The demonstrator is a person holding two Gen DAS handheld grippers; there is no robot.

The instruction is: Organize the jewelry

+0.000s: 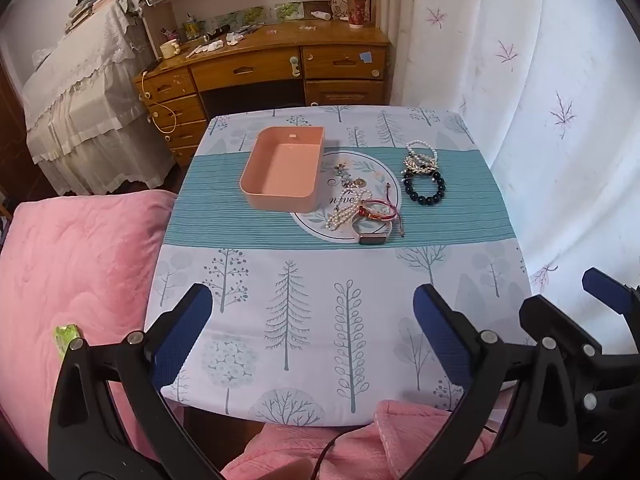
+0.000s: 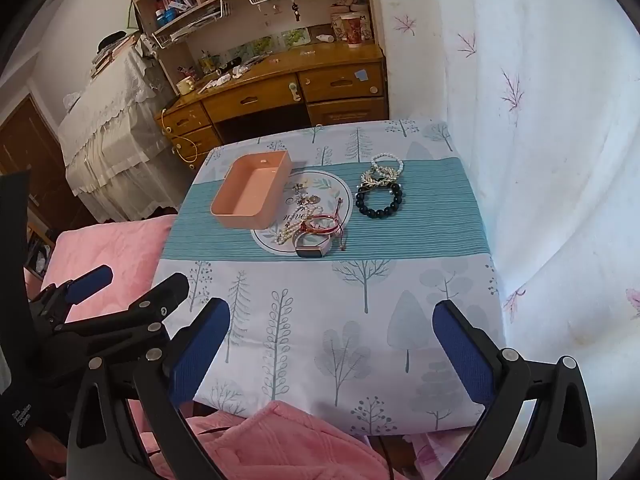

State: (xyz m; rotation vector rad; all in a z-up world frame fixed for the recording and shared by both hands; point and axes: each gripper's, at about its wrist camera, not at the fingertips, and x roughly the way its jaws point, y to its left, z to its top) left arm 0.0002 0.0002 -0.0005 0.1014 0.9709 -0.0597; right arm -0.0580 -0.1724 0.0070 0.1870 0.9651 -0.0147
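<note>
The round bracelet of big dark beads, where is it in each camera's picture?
Left wrist view: the dark bead bracelet lies right of centre, on the teal striped band of the tablecloth.
Right wrist view: it lies just above centre, on the same band.
Shared landmark: the empty pink plastic tray, to its left in both.

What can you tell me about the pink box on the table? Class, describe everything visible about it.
The pink box is a rectangular open-topped tray with rounded corners and plain walls, seemingly smooth matte plastic in salmon pink. A small slot shows near the top of its far wall. It stands upright and looks empty. It sits on the tree-print tablecloth, partly on the teal striped band, left of the jewelry. A pearl strand lies close by its near right corner; whether they touch is unclear. Neither gripper is near it.
</note>
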